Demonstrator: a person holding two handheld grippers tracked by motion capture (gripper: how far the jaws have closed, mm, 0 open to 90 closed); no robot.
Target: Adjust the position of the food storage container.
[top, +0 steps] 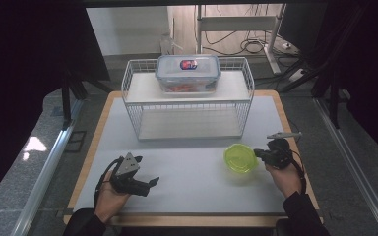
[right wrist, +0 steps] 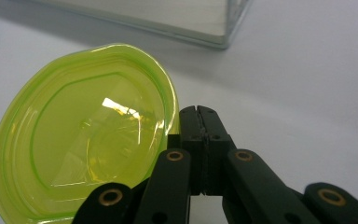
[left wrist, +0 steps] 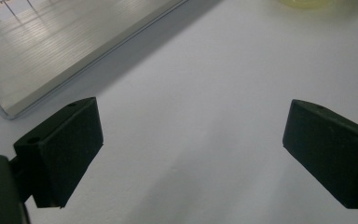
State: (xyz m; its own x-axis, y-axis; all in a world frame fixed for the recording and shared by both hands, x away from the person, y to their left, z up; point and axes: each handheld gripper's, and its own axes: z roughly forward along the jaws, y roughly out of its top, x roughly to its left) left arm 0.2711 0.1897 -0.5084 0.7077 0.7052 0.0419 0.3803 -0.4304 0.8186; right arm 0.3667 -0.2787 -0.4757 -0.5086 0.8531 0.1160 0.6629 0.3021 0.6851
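— Grippers first, nearest the table edge. Left gripper (top: 150, 183) low over bare white table (top: 187, 172), jaws spread wide, nothing between them.

— And the right gripper (right wrist: 199, 116)?

— Jaws pressed together, just beside the rim of the green bowl (top: 240, 158). Hard to say whether the thin rim is pinched or merely touched; looks closed beside it rather than on it.

— Handling of that bowl?

— Probably light, thin, translucent plastic; likely flexes and slides on the smooth table. Best taken at the flat outer lip, nearest the right hand (top: 286, 178). Empty inside, from the right gripper view.

— Farther back?

— White wire rack (top: 128, 81) with two shelves, lower one bare. On the upper shelf, a clear lidded box (top: 188, 73), blue-edged lid clipped on, something orange-red inside, too small to name.
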